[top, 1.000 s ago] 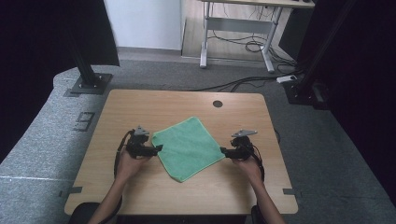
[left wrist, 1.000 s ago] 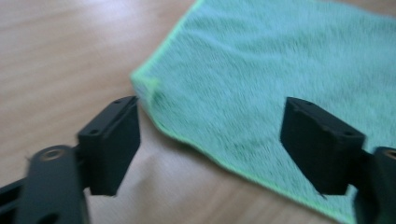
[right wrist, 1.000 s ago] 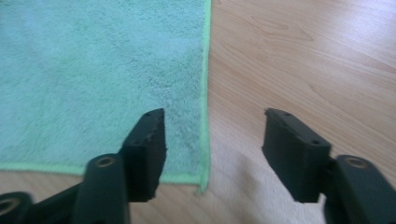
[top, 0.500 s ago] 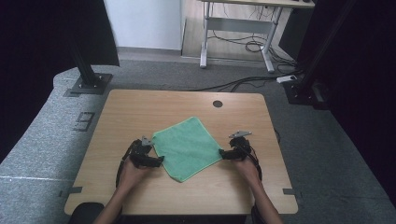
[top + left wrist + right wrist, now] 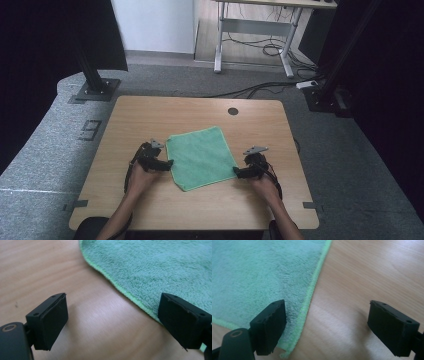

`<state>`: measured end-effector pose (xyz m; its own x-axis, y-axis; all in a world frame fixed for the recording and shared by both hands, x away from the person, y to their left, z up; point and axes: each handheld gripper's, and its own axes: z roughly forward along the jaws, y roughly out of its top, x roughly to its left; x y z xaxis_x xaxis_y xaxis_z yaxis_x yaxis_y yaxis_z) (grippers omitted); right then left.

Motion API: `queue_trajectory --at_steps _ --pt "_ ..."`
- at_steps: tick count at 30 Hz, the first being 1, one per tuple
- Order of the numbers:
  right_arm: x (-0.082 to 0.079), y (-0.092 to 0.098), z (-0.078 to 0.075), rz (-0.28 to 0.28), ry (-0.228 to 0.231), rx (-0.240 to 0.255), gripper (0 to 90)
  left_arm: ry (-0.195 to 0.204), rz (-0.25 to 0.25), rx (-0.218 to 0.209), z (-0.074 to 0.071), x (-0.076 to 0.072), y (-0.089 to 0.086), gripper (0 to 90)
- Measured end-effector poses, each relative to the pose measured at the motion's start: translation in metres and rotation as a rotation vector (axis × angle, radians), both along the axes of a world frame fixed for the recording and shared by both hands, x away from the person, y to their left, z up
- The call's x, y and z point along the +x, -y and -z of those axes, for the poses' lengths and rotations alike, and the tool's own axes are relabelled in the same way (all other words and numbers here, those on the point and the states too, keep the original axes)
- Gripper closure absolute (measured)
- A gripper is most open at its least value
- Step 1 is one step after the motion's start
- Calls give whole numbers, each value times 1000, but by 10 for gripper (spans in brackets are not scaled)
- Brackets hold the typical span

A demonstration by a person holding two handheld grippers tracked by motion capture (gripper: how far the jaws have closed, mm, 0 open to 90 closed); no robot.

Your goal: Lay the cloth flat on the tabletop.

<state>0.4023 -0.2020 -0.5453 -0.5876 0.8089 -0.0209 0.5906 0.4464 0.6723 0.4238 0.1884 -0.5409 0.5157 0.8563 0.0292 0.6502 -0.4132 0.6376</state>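
Green cloth (image 5: 201, 157) lies flat on the counter (image 5: 150, 112), set askew, a little toward the near edge and about midway between the left and right edges. My left gripper (image 5: 166, 163) sits at the cloth's left edge, my right gripper (image 5: 237, 173) at its near right corner; both hands rest low on the counter by the near edge

Left gripper view: jaws spread wide, just been opening, nothing between them but bare wood; the right-hand jaw stands over the cloth's (image 5: 160, 270) hem, the other over wood, well apart from the fabric

Right gripper view: jaws also wide, just been opening, gripping nothing. The left-hand jaw is over the cloth (image 5: 262, 272) just inside the bright green hem, near the corner; the other jaw is over bare counter (image 5: 367, 277). Hem runs between the two jaws. Whether either jaw touches the fabric, I cannot tell
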Motion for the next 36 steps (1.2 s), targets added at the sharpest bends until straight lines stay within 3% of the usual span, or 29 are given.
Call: queue_trajectory --at_steps 6,10,17,23,36 --pt "-16 -8 0 -44 -5 6 151 -1 -12 4 0 23 0 99" --pt "-21 -10 2 -44 -2 20 146 0 -22 -2 -1 28 1 101" --pt "-22 -8 4 -29 6 42 124 4 71 -62 -14 1 12 115" --pt "-22 -7 6 -13 11 49 98 -10 148 -75 -17 -27 20 116" --pt "-23 -6 7 -10 22 60 84 -60 171 -48 -7 -58 5 131"
